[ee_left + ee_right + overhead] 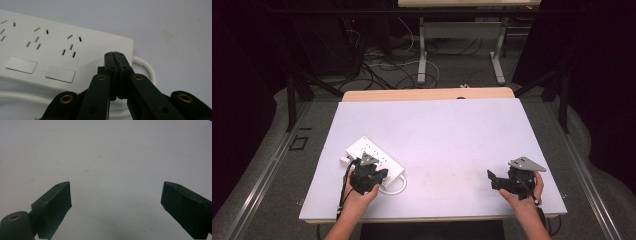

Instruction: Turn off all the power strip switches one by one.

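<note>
The white plastic power strip [373,159] lies near the bench's left front corner. The left gripper [115,54], jaws clenched empty, rests against its end beside the white cord [147,68]. The right gripper [116,202] hangs released near the right front corner, so the work seems barely begun.

Obstacles: power strip [374,160] and its looped cord [398,187].
Free room: open bench [452,130] right of and beyond the power strip.

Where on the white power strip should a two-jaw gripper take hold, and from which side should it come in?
Probably across the narrow width of the power strip, coming down from above with one jaw on each long edge. It lies flat on the table, so its broad socket face offers no grip. Avoid the cord end, where the shut left gripper sits. The open right gripper is free.
</note>
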